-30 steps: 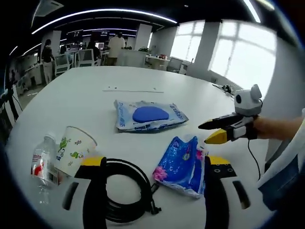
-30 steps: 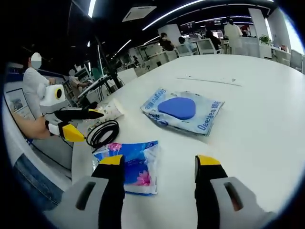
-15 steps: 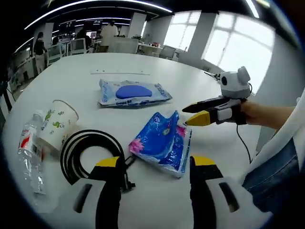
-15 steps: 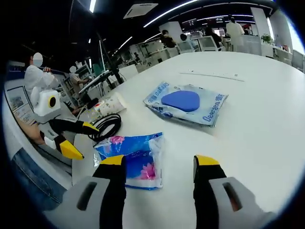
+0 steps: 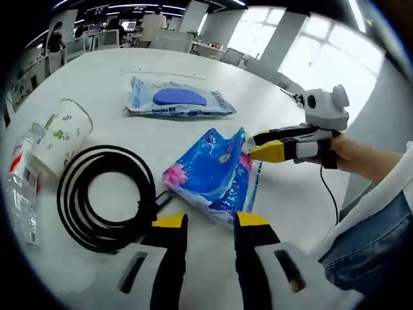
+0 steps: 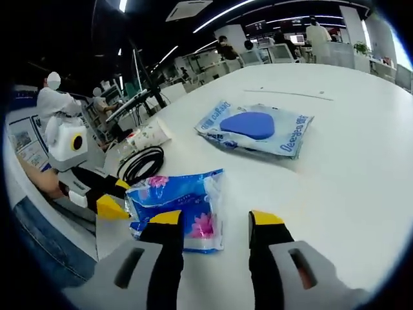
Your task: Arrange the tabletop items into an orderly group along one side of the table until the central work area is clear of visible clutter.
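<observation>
My left tongs hang part-open and empty just short of the crinkled blue floral plastic pack lying mid-way across the white round surface. My right tongs hang over the pack's other side, also part-open and empty. Left of the pack lies a coiled black cable; beyond that, a printed paper cup on its side and a clear plastic bottle, cut off at the edge. Behind the pack rests a flat clear packet with a blue oval; its lettering is unreadable.
</observation>
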Motion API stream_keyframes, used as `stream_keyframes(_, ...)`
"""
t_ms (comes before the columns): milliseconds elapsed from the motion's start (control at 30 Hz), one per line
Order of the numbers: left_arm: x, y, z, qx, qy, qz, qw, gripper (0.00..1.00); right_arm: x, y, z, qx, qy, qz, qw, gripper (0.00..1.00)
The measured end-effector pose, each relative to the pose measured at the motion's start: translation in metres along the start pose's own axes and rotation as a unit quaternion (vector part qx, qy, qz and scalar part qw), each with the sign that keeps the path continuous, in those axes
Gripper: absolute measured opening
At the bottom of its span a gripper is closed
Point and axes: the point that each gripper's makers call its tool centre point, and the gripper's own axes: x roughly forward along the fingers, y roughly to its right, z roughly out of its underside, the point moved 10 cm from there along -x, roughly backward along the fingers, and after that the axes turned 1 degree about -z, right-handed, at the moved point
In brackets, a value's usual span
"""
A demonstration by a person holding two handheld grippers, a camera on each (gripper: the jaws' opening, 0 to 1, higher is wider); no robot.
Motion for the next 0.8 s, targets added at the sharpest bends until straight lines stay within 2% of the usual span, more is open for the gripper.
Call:
stream_keyframes(67,0.003,0.001,0.000,-0.001,-0.005,0.002,1.0000,0.20,0.001,0.001,0.004,0.006,0.001,0.000,1.0000,0.29)
stream_keyframes(133,0.005,0.001,-0.001,-0.002,-0.011,0.002,0.9999,0.09,0.000,-0.001,0.008,0.012,-0.002,-0.007,0.9999,0.14)
stream_keyframes(167,0.005,0.001,-0.002,-0.005,-0.004,0.001,1.0000,0.08,-0.001,-0.003,0.009,0.008,0.000,-0.017,0.9998,0.05)
stream_keyframes(200,0.004,0.001,-0.004,-0.008,-0.004,0.003,1.0000,0.06,-0.003,-0.006,0.009,0.006,0.009,-0.020,0.9997,0.00)
stream_keyframes(300,0.004,0.002,-0.007,-0.002,-0.006,0.003,1.0000,0.00,-0.006,-0.006,0.012,0.009,0.012,-0.011,0.9998,0.00)
stream_keyframes(400,0.003,0.001,-0.009,-0.008,-0.002,0.006,0.9999,0.00,-0.010,-0.005,0.015,0.052,0.025,-0.004,0.9983,0.00)
stream_keyframes(600,0.003,0.005,-0.019,-0.008,0.003,0.020,0.9998,0.00,-0.022,-0.005,0.016,0.067,0.042,0.006,0.9969,0.00)
stream_keyframes(700,0.009,0.007,-0.024,0.006,0.005,0.032,0.9995,0.00,-0.031,-0.001,0.013,0.076,0.052,0.017,0.9956,0.00)
stream_keyframes(800,0.014,0.012,-0.034,0.004,0.008,0.042,0.9991,0.00,-0.037,0.002,0.011,0.084,0.059,0.027,0.9944,0.00)
